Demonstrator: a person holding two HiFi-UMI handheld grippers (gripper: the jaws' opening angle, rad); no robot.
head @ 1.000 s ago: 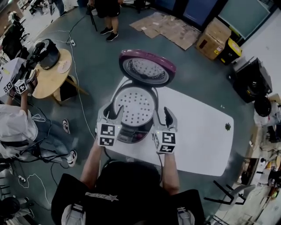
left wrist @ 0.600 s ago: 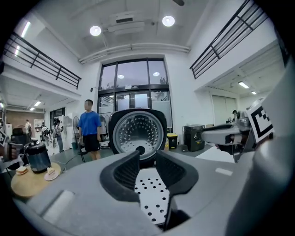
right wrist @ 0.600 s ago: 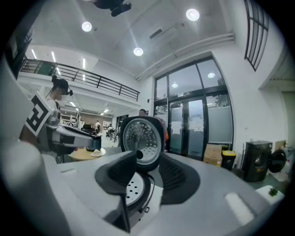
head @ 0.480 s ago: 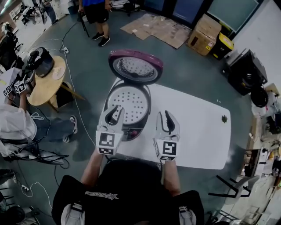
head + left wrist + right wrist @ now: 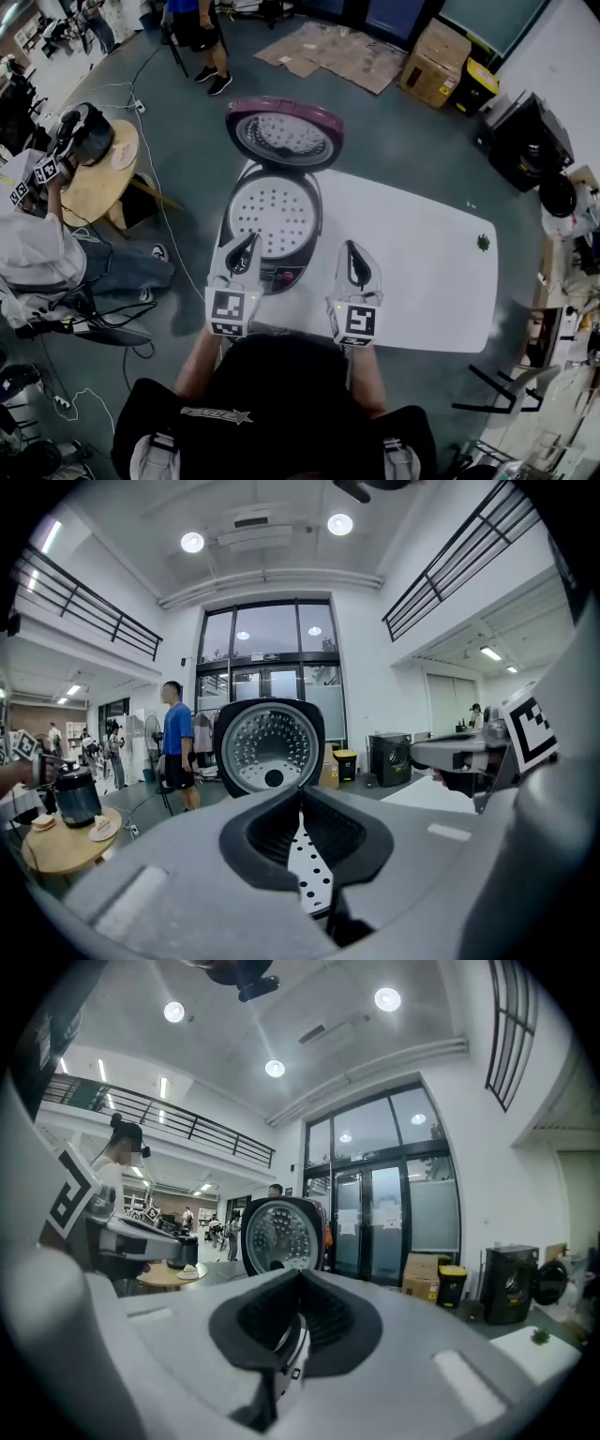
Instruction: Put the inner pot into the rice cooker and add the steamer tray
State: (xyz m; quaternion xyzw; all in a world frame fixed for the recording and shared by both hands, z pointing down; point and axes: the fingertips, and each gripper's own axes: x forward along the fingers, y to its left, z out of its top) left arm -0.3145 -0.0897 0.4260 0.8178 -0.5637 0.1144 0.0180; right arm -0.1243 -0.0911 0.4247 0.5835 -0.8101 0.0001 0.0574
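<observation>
Inspection finding: the white surface (image 5: 422, 272) carried the rice cooker (image 5: 316, 232) at its far left end. The cooker's purple lid (image 5: 286, 136) stood open and upright behind the body. The perforated steamer tray (image 5: 272, 211) lay flat in the mouth of the cooker and covered the opening. The inner pot could not be seen as a separate item; it was judged to sit beneath the tray, but no view confirmed this. On that basis both placements were judged complete, and nothing of the task was left outside the cooker.

The left gripper (image 5: 246, 242) was held over the cooker's near left edge, apart from the tray. The right gripper (image 5: 351, 247) was held just to the right of the cooker, over bare surface. The jaws of both had just been closing and now stood together with nothing between them.

Surroundings: a seated person (image 5: 37, 248) with a round side table (image 5: 98, 173) was well to the left of the cooker. Flattened cardboard (image 5: 333, 52) lay on the floor well beyond it. A small green thing (image 5: 484, 243) lay on the surface far to the cooker's right. None of these stood in the way of the cooker or the grippers
</observation>
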